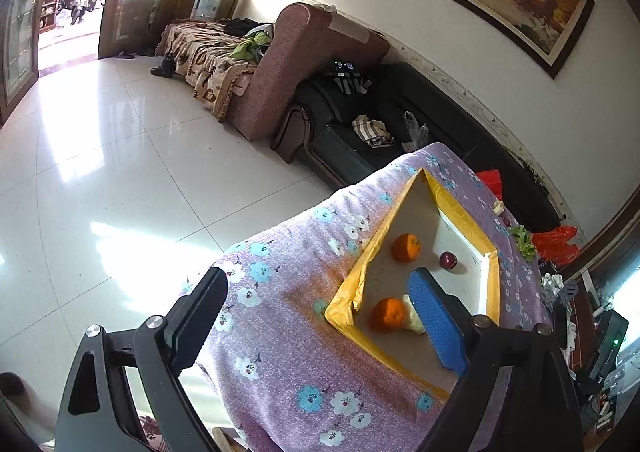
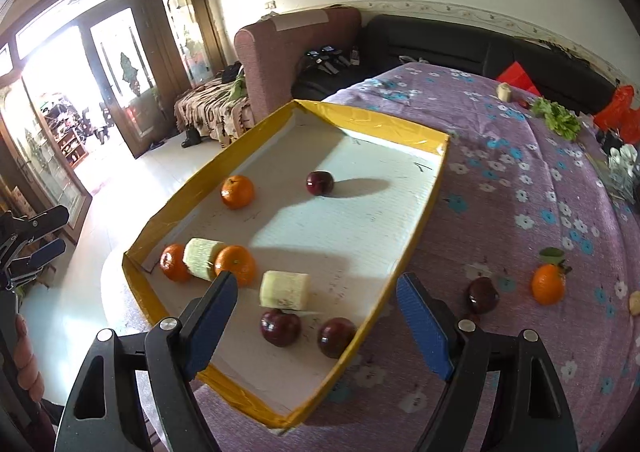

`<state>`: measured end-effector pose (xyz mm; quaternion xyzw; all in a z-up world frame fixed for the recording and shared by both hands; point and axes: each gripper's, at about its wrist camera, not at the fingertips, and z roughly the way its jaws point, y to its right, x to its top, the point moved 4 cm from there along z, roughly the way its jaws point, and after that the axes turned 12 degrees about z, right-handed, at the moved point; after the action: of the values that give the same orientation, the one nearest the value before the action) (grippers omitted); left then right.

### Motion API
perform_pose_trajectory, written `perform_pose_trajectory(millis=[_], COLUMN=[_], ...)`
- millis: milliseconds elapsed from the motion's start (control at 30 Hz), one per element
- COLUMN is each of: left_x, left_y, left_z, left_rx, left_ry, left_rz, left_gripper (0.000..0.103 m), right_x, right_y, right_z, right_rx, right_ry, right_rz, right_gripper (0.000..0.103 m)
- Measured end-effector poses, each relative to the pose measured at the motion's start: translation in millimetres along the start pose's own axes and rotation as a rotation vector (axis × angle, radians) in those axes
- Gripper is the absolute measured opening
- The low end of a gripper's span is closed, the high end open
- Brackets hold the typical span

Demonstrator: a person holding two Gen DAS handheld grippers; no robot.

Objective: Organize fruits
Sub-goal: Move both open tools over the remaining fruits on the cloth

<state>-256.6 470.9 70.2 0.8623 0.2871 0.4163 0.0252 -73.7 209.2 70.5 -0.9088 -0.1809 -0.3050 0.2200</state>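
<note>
A yellow-rimmed white tray [image 2: 384,128] lies on the purple flowered cloth; it also shows in the left wrist view [image 1: 494,284]. It holds three oranges [image 2: 237,191], three dark red plums [image 2: 320,182] and two pale green cylinders [image 2: 285,290]. Outside the tray, on the cloth to the right, lie an orange with leaves [image 2: 548,283] and a plum [image 2: 483,294]. My right gripper [image 2: 316,326] is open and empty above the tray's near end. My left gripper [image 1: 316,320] is open and empty off the table's left edge, beside the tray; it also shows in the right wrist view [image 2: 40,236].
Lettuce [image 2: 558,118], a pale chunk [image 2: 505,91] and a small red fruit lie at the table's far side. Red bags [image 2: 618,112] and clutter sit at the right edge. A black sofa [image 2: 440,44] and a pink sofa [image 1: 296,64] stand beyond, over white tiled floor [image 1: 120,172].
</note>
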Motion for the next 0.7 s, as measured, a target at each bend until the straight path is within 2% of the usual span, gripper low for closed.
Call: perform_pose_trajectory(millis=[100,233,300,367,500,700], left_x=[0.6,-2.4,-8.6,-15.3,-20.2,-57.6], left_y=[8.8,43.0,67.7,95.5,148.0,233.7], left_z=[-3.6,-8.8,4.9,13.2,9.1,50.7], left_rx=[0.010,-0.005,-0.019,-0.064,-0.078,-0.193], left_ry=[-0.011,0.034,-0.017,-0.054,-0.034,-0.171], left_rz=[0.012,0.085,0.124,0.160,0.275,0.416], left_gripper=[0.091,0.093,0.093,0.093,0.093,0.093], right_x=[-3.1,-8.9,-10.8,-11.3,-6.9,-15.4], right_y=[-2.7,16.8,31.2,59.0,124.0,235.6], right_z=[-1.1,-21.0,-32.3,-42.2,-65.7,-115.6], right_rx=[0.027,0.044,0.019,-0.022,-0.032,-0.168], right_ry=[0.002,0.035,0.068,0.097,0.121,0.177], right_rz=[0.002,0.038,0.036,0.062,0.209,0.370], right_gripper=[0.086,0.086,0.086,0.086,0.086,0.086])
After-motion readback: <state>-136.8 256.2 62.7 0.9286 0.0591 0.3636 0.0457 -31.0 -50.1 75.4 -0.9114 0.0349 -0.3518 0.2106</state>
